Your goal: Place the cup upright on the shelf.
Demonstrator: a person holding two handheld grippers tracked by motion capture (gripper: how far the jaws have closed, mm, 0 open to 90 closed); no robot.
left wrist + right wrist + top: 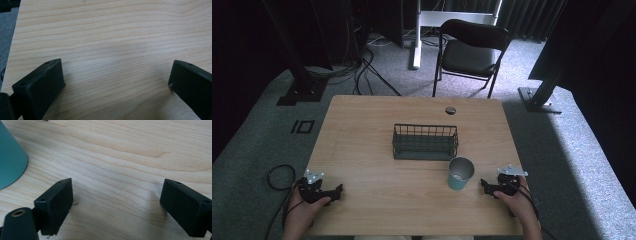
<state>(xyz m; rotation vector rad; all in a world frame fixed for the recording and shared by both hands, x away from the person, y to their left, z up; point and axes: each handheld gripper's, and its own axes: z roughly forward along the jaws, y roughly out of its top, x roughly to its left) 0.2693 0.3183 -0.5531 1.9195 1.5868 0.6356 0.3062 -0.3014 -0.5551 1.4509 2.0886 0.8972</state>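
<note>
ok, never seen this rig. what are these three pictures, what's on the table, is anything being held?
There is no robot here: a person holds a hand-held two-jaw gripper in each hand. The high view looks down on a light wooden table from the person's side. The left gripper rests near the table's near left corner, and the right gripper near its near right edge. The other two pictures come from cameras riding on each gripper, looking along its black jaws. On the table stand a dark wire basket, near the middle, and a teal paper cup, upright, just in front of the basket's right end. The cup's side also appears in the right gripper view. Both pairs of jaws stand wide open over bare wood, so nothing is held.
</note>
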